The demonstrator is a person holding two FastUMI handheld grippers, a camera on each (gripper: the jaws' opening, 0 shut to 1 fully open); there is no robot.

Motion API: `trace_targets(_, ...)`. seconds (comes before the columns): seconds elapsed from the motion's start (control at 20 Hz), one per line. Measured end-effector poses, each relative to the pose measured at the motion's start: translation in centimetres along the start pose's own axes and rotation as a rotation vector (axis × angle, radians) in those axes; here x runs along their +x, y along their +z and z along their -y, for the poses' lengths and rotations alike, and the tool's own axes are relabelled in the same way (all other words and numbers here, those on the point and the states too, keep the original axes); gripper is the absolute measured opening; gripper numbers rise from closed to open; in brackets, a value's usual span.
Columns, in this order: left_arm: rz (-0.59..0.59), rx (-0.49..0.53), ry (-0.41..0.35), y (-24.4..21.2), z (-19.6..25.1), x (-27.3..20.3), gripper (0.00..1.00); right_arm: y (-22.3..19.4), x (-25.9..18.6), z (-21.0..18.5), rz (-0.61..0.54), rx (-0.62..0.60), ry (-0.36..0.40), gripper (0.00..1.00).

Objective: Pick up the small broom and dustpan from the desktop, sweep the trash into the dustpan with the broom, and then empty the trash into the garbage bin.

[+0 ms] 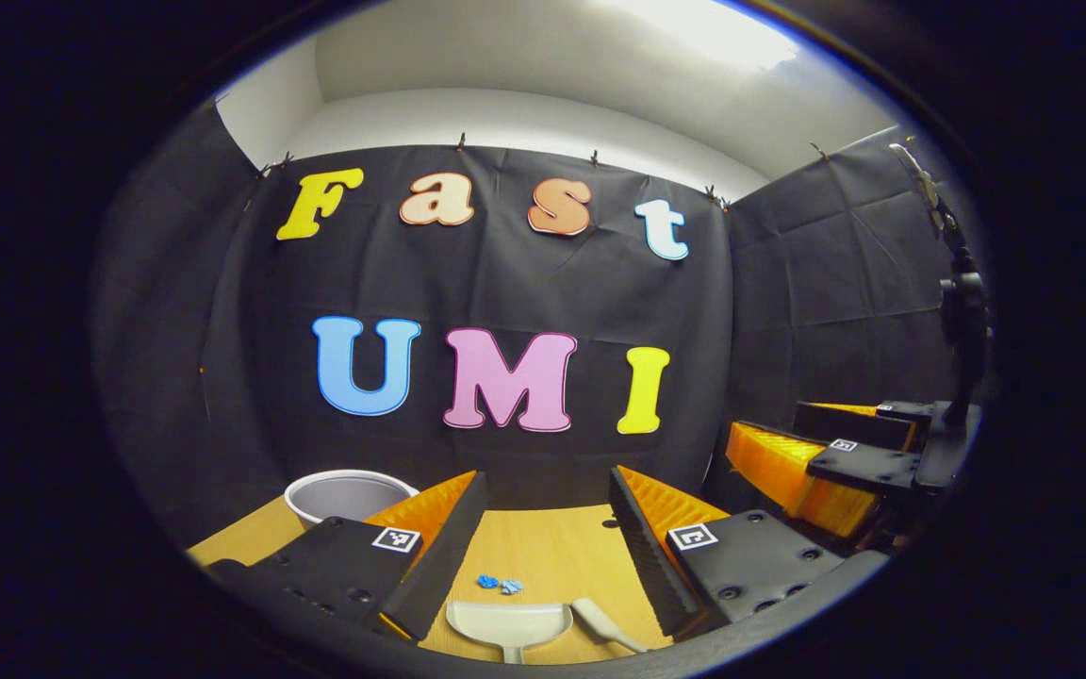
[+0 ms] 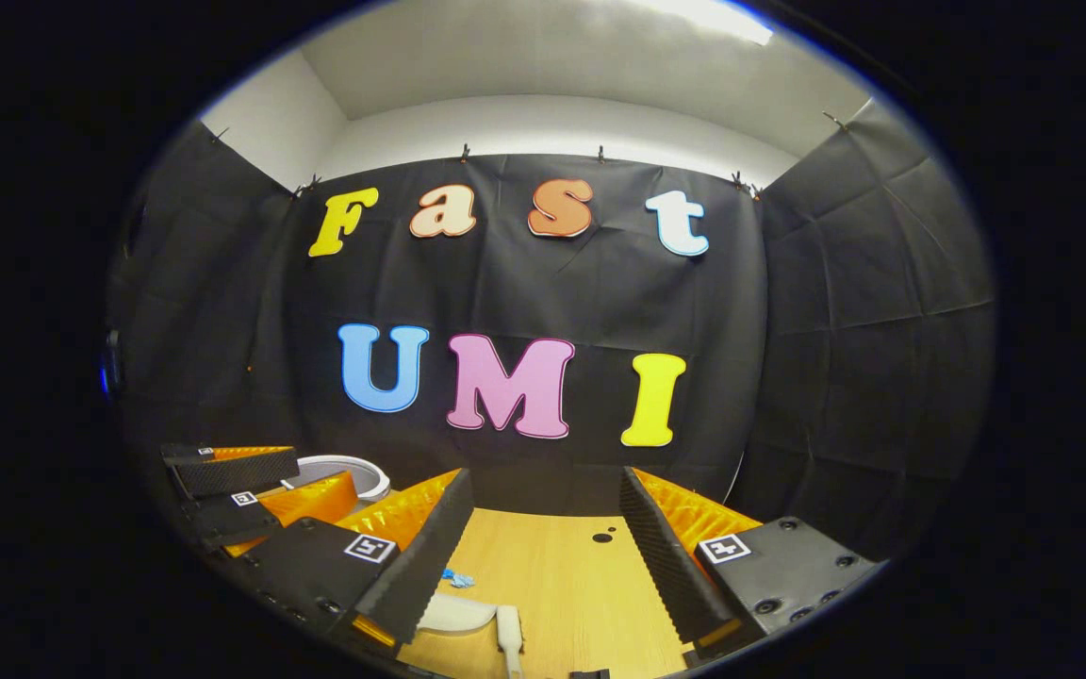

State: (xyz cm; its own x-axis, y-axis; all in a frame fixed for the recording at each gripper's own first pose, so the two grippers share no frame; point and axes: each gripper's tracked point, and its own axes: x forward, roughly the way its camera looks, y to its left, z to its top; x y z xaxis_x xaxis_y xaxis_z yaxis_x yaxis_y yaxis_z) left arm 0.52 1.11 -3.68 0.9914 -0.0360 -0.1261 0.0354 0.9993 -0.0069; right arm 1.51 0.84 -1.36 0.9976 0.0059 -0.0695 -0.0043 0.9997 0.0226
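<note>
Dustpan [image 1: 508, 624] and broom [image 1: 605, 624] lie untouched at six o'clock; both claws, left claw [image 1: 543, 542] and right claw [image 2: 543, 547], gape empty. Descend squarely onto each handle.

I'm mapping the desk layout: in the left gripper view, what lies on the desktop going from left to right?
Garbage bin → blue trash → dustpan → small broom → the other hand's tongs, farther off.

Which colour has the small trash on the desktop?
Blue; the trash shows best in the left gripper view.
</note>
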Motion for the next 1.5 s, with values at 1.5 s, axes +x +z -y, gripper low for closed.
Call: trace_targets(1.5, -1.463, -0.057, 0.160, -38.0, -2.7, 3.0, 0.80, -45.9, 2.6, -5.0, -1.440, 0.138, 0.266, 0.98)
